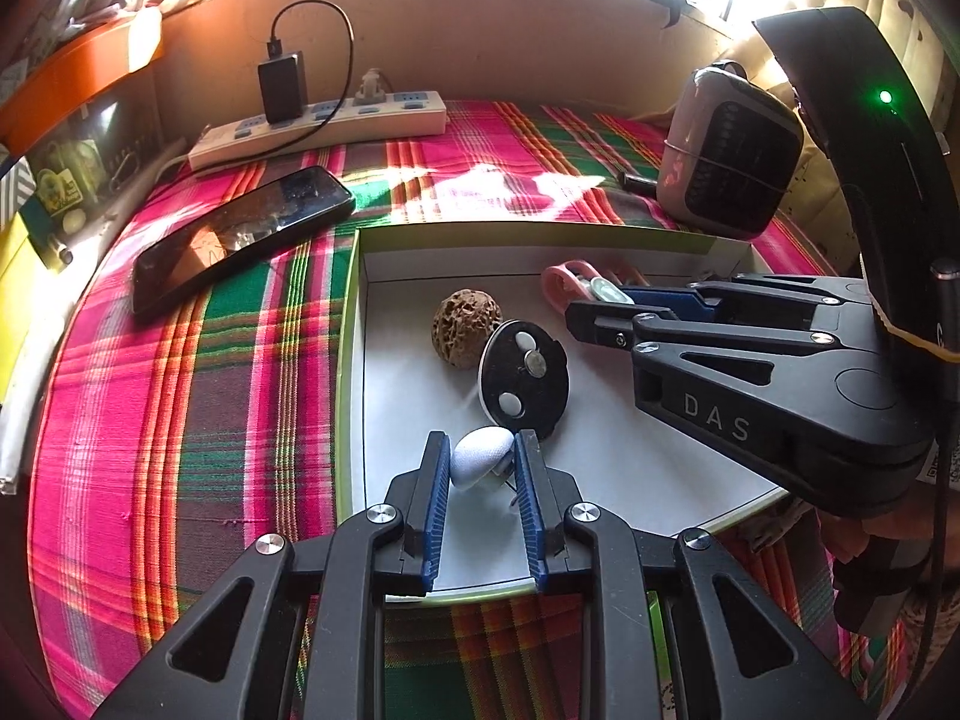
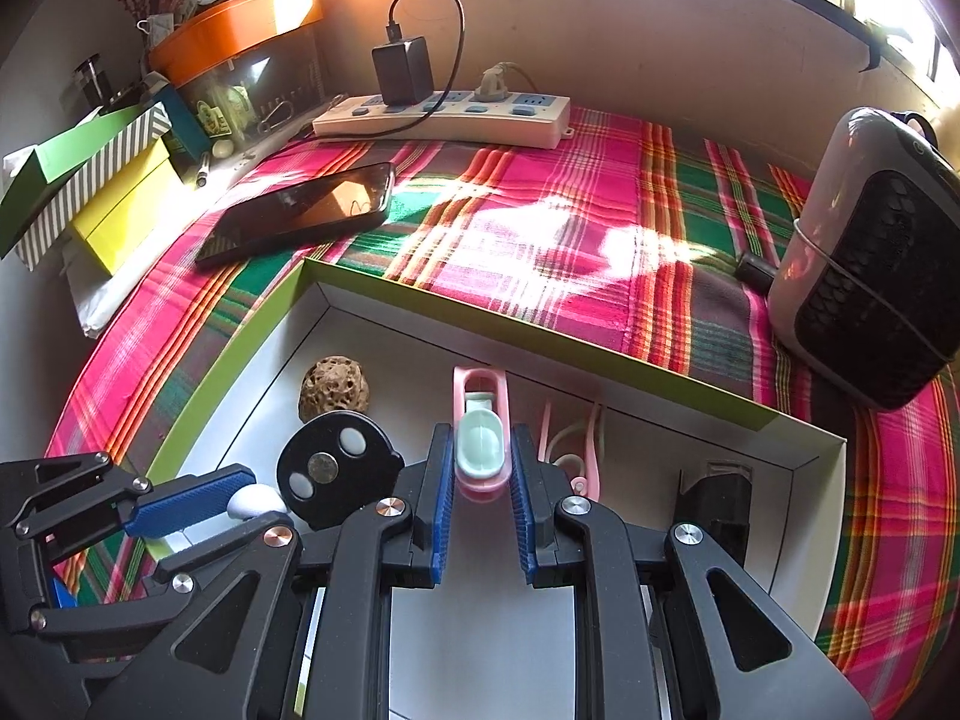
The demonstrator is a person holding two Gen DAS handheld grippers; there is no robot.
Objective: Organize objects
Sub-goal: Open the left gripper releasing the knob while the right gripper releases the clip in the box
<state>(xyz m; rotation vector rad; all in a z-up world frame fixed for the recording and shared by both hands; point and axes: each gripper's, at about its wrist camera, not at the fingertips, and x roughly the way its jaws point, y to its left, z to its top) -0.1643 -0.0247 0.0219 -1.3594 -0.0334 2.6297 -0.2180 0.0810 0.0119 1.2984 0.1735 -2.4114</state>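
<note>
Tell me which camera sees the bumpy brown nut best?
The left wrist view: the brown nut sits whole and unblocked in the white box. In the right wrist view it is also visible, but the black round disc overlaps its lower edge.

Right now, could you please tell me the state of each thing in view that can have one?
left tool: shut on white oval piece.
right tool: shut on pink clip.
smartphone: screen dark, lying flat.
black charger: plugged into power strip.
box: open, no lid.
</note>
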